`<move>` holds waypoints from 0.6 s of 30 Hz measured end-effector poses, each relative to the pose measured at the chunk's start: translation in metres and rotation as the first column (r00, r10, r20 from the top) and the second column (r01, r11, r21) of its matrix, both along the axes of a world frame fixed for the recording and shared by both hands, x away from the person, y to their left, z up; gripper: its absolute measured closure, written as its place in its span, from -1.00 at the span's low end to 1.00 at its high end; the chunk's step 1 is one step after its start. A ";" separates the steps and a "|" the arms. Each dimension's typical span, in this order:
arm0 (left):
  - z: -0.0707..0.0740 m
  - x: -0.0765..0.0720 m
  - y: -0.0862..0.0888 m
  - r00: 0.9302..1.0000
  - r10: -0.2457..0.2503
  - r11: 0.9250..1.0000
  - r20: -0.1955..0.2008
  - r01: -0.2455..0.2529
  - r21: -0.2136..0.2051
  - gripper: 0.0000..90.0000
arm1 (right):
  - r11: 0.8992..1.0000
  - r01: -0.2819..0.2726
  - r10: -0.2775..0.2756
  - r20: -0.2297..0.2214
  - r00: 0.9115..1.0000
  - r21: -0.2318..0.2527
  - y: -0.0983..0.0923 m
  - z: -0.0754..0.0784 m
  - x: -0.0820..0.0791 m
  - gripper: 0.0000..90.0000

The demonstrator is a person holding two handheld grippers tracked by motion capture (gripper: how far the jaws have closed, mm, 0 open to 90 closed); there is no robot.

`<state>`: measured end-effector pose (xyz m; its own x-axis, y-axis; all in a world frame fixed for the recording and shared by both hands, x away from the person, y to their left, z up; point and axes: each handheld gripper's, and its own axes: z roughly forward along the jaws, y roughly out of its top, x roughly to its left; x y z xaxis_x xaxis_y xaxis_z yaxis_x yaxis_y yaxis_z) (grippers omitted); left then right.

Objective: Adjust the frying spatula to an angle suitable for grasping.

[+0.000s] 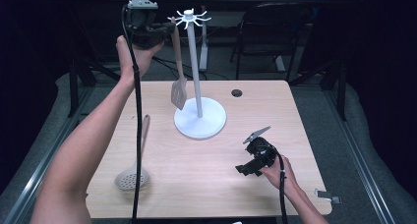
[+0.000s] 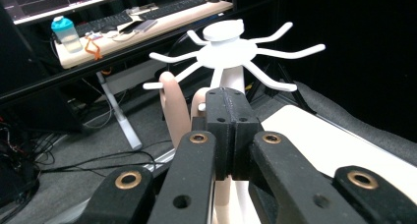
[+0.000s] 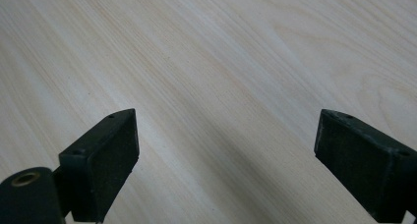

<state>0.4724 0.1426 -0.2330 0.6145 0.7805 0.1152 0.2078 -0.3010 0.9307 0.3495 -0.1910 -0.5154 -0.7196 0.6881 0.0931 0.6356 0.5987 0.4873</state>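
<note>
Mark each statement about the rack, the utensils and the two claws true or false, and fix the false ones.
1. The left claw is raised beside the top of the rack. True.
2. The right claw is shut on a spoon. False: its jaws stand wide apart over bare table, holding nothing.
3. The spatula lies flat on the table. False: it hangs upright beside the rack's pole.
4. The skimmer lies on the table near the left forearm. True.
5. The left claw's jaws are wide open. False: they are closed together.
</note>
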 end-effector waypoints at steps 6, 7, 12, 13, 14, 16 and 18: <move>-0.002 0.006 0.005 1.000 0.020 1.000 -0.010 -0.020 -0.011 1.00 | 1.000 0.015 -0.015 0.015 1.000 0.003 0.000 -0.001 -0.001 -0.79; -0.002 0.007 0.005 1.000 0.021 1.000 -0.011 -0.021 -0.014 1.00 | 1.000 0.016 -0.016 0.015 1.000 0.005 0.000 -0.001 -0.001 -0.79; -0.003 0.011 0.006 1.000 0.025 0.999 -0.019 -0.026 -0.019 1.00 | 1.000 0.012 -0.012 0.011 1.000 0.010 0.000 0.000 -0.001 -0.79; -0.003 0.011 0.006 1.000 0.025 0.999 -0.019 -0.025 -0.020 1.00 | 1.000 0.019 -0.020 0.013 1.000 0.019 0.001 -0.001 -0.001 -0.79; -0.003 0.011 0.007 1.000 0.024 0.999 -0.021 -0.024 -0.021 1.00 | 1.000 0.021 -0.021 0.012 1.000 0.023 0.001 -0.001 -0.001 -0.79; -0.004 0.010 0.008 0.999 0.024 0.999 -0.026 -0.025 -0.027 1.00 | 1.000 0.013 -0.013 0.012 1.000 0.007 0.000 0.000 -0.001 -0.79; -0.006 0.010 0.011 0.999 0.024 0.999 -0.035 -0.025 -0.028 0.93 | 1.000 0.006 -0.006 0.008 1.000 -0.002 -0.001 0.000 -0.001 -0.79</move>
